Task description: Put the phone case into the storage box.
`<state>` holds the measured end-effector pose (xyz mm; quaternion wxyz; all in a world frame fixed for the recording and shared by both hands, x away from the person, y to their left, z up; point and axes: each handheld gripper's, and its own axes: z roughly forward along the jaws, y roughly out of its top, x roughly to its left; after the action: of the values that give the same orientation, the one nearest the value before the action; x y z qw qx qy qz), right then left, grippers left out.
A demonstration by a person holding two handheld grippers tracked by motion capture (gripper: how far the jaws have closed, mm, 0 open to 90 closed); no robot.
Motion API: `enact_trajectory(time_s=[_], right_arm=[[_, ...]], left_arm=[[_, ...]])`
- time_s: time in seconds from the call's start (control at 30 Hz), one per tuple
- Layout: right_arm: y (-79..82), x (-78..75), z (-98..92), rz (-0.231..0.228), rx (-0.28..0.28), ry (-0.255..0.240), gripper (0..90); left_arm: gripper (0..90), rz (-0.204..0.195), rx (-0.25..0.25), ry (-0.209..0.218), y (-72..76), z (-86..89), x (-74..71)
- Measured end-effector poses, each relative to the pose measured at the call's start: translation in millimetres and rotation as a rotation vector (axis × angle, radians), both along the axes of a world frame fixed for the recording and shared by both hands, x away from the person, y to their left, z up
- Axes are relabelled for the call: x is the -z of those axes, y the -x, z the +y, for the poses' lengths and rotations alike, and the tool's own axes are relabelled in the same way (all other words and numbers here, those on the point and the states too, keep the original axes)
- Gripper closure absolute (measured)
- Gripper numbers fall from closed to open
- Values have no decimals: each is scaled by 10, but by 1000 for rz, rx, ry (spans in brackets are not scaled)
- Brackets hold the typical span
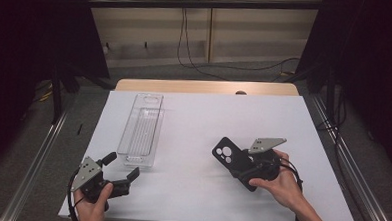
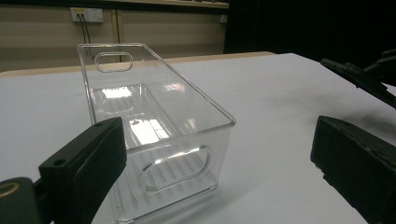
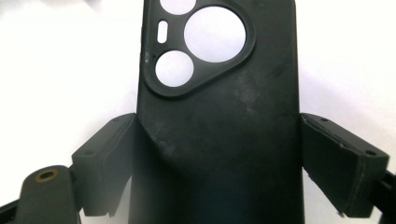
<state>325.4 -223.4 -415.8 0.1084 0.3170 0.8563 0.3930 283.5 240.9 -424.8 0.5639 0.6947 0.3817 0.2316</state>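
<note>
Black and matte, a phone case (image 1: pixel 230 157) sits clamped in your right gripper (image 1: pixel 246 165), the jaws pressing on its two long edges with the camera cut-outs pointing away from your hand. In the right gripper view the case (image 3: pixel 219 116) fills the gap between the jaws, which stand wide to take its full width. You hold it just above the white table (image 1: pixel 199 115), well to the right of the clear plastic bin (image 1: pixel 142 129). Your left gripper (image 1: pixel 124 171) rests near the bin's closest end, jaws spread wide and holding nothing. In the left gripper view the bin (image 2: pixel 154 135) stands upright between and beyond those open jaws, apart from both, its handle slot facing you. The bin has nothing in it.
</note>
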Motion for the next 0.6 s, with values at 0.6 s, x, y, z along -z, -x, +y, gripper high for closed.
enact_trajectory(time_s=[0.6], right_arm=[[18, -26, -109, -132, 76, -117, 145]], left_arm=[[35, -4, 8, 4, -3, -12, -2]])
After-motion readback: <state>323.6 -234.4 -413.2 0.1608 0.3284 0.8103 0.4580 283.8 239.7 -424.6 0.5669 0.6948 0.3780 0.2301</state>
